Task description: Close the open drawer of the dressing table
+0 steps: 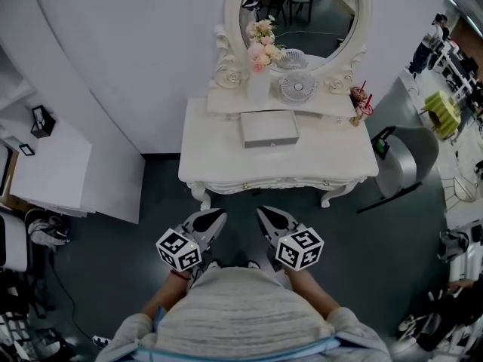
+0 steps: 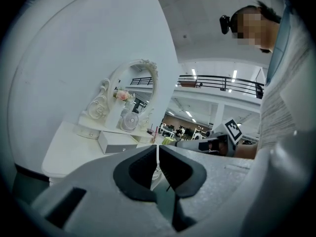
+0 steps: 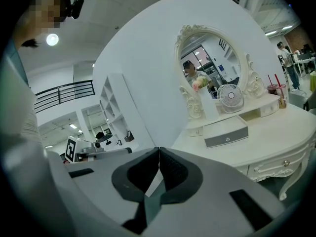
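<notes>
The white dressing table (image 1: 211, 164) stands against the wall ahead of me, under an oval mirror (image 1: 298, 6). A small white drawer (image 1: 269, 128) with a grey front and a knob is pulled out from the shelf below the mirror; it also shows in the left gripper view (image 2: 116, 142) and the right gripper view (image 3: 226, 132). My left gripper (image 1: 220, 216) and right gripper (image 1: 261, 212) hang side by side before the table's front edge, short of it and touching nothing. Both are shut and empty, jaws meeting in each gripper view: left gripper (image 2: 158, 149), right gripper (image 3: 159, 152).
On the shelf stand a small fan (image 1: 296, 87), a vase of pink flowers (image 1: 263, 47) and a red-strawed cup (image 1: 361, 100). A grey chair (image 1: 407, 157) sits right of the table, a white cabinet (image 1: 53, 164) to the left. The floor is dark.
</notes>
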{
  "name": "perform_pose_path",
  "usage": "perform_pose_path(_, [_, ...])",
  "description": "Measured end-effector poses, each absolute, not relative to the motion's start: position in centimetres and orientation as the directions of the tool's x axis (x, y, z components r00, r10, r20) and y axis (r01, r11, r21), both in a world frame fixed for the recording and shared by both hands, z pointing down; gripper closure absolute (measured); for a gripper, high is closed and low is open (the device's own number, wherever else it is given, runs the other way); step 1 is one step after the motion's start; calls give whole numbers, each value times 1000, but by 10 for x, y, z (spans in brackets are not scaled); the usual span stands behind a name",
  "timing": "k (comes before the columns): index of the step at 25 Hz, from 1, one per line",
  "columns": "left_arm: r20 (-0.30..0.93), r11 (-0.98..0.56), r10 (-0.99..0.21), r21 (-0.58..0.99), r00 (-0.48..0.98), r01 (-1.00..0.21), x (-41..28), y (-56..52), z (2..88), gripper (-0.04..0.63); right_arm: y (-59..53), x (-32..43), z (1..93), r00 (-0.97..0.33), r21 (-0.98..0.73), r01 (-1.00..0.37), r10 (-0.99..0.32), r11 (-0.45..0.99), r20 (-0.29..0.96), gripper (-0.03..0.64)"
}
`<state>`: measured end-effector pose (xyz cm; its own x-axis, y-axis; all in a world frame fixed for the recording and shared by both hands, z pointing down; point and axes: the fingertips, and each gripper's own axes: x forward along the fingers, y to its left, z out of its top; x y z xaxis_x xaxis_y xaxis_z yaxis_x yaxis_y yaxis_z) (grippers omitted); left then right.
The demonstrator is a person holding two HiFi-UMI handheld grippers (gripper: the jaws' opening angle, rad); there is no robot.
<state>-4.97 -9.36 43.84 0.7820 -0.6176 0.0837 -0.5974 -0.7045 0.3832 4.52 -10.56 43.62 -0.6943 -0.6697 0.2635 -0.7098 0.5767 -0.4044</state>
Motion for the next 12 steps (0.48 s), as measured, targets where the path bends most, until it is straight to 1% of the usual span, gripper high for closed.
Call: perform_pose_path(12, [47, -711, -630, 367, 776, -599, -42, -93, 422, 577, -105, 52, 420, -695, -394, -708, -679, 586, 237, 606])
